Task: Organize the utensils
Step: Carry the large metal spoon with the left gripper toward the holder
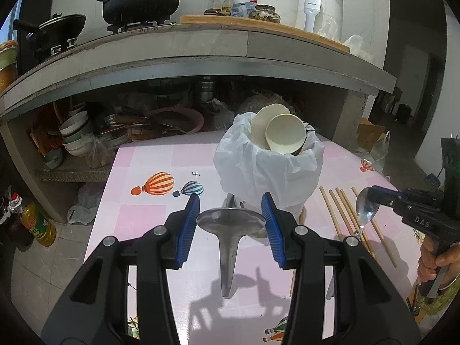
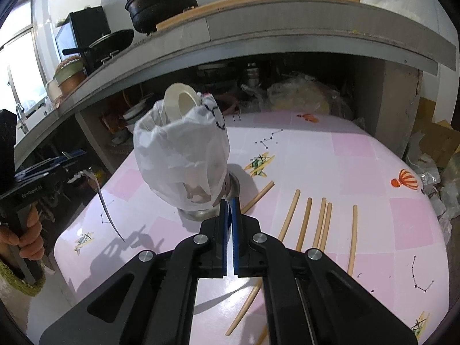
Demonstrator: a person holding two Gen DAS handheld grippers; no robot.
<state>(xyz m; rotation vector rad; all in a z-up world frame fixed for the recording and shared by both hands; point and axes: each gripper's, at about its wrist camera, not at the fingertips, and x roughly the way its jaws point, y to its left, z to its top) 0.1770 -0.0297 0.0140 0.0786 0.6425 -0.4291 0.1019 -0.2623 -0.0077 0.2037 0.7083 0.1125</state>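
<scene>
Left gripper (image 1: 231,224) low centre of the left view, fingers (image 1: 189,227) clamped on a metal ladle (image 1: 230,230) by its bowl, handle hanging toward the pink desk (image 1: 143,221). Right gripper (image 1: 373,195) at right edge, fingers together, seemingly pinching a steel spoon (image 1: 365,211). Chopsticks (image 2: 304,221) scattered lower right in the right view, beside the bag-wrapped holder (image 2: 184,155).
</scene>
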